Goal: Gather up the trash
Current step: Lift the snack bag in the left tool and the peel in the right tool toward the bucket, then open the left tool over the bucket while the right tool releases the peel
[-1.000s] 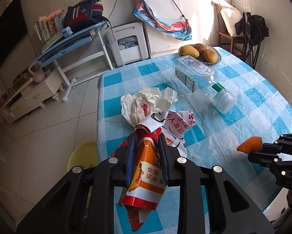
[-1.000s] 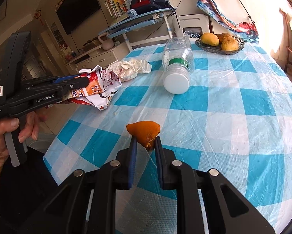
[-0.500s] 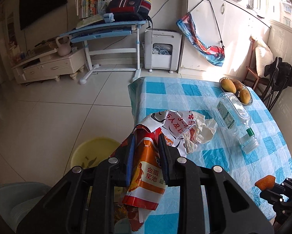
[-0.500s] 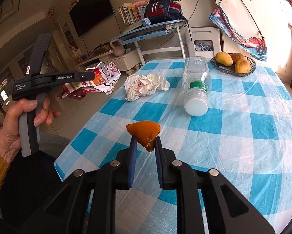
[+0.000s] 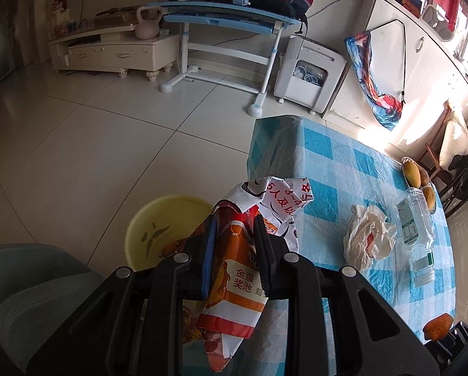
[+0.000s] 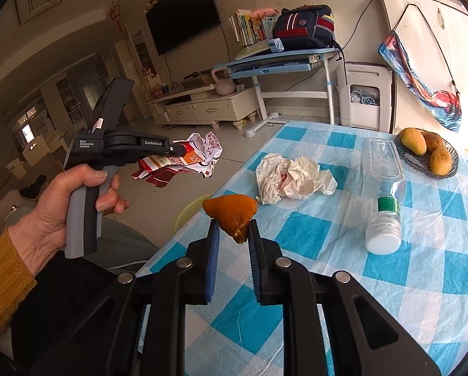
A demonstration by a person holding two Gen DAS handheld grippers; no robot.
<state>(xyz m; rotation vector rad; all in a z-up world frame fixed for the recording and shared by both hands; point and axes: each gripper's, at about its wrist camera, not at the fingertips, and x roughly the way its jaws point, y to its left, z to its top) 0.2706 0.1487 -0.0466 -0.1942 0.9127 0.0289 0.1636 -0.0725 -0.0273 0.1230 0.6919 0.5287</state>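
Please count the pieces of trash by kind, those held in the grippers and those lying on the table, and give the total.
Snack wrapper, held in the left gripper: 1
Orange peel, held in the right gripper: 1
Crumpled tissue paper, on the table: 1
Empty plastic bottle, on the table: 1
Total: 4

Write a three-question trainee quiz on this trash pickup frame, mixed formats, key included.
1. True or false: the left gripper is shut on the snack wrapper.
2. The right gripper holds: A tissue, B orange peel, C bottle.
3. Fill in: the plastic bottle lies on its ___ on the table.

Key: 1 true; 2 B; 3 side. The crumpled tissue lies untouched on the cloth; the yellow basin is on the floor beside the table.
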